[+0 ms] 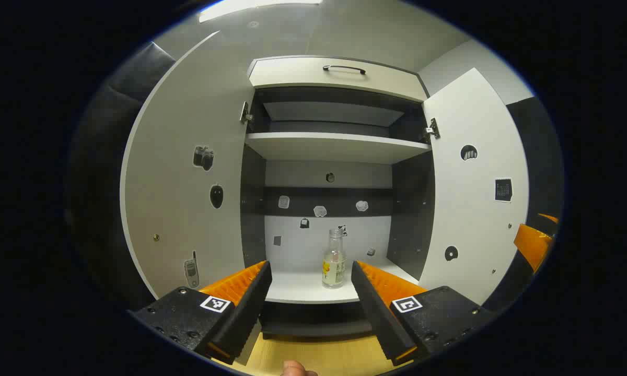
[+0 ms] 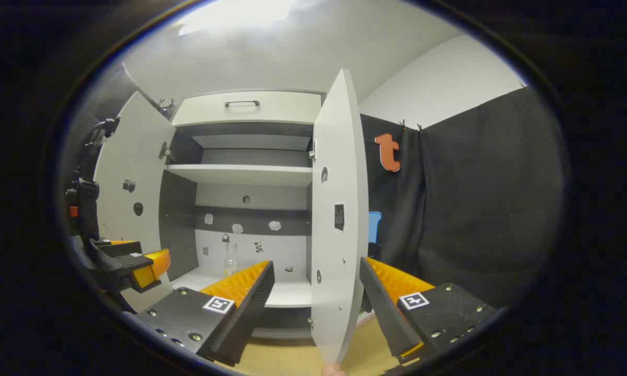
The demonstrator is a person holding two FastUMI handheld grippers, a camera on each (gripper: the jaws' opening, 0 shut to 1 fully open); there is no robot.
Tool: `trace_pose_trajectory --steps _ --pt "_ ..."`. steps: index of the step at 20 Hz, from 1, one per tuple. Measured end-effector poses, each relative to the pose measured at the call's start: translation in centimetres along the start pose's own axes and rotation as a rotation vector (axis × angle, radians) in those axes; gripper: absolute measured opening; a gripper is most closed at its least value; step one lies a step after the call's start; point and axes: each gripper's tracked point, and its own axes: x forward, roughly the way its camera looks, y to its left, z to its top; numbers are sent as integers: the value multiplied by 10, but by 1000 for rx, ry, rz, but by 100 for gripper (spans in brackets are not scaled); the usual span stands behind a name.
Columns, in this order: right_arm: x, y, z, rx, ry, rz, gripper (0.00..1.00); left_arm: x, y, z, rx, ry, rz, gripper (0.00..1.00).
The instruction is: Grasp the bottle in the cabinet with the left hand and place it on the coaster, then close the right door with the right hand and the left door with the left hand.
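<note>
While the bottle stands upright on the lower shelf of the cabinet, untouched, both doors hang wide to give reach. Left gripper is lined up on it from outside, fingers spread and empty, likely set for the grab. Right gripper waits with fingers parted either side of the right door edge, not pressing it. Left door swung clear. Coaster not located.

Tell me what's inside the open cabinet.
In the cabinet, one clear bottle stands upright on the lower shelf; small stickers dot the back wall. The upper shelf's top surface is hidden from this low angle.
</note>
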Motion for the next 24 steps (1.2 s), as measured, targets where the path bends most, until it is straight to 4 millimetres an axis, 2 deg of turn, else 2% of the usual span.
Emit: trace_pose_trajectory --steps 3,4,6,7,8,12,13,17,18,24 --pt "0 0 -1 2 0 1 99 1 1 0 0 2 4 96" --pt "0 0 0 1 -1 4 95 1 1 0 0 2 6 97" --pt "1 1 0 1 -5 6 99 1 2 0 1 2 10 96" --pt "1 1 0 2 -5 8 95 0 2 1 0 0 11 96" --pt "0 1 1 4 -5 8 99 0 2 1 0 -2 11 96" --pt "-2 -1 1 9 -5 6 99 -1 2 2 0 -3 11 96" --pt "-3 -1 1 9 -6 6 95 0 2 2 1 -3 12 96" --pt "-6 -4 0 13 -7 1 95 3 0 1 5 1 8 96" --pt "-6 -5 1 13 -9 -1 99 3 0 0 5 3 7 96" --pt "-4 -8 -1 16 -12 -7 99 8 -5 -1 13 8 0 96"
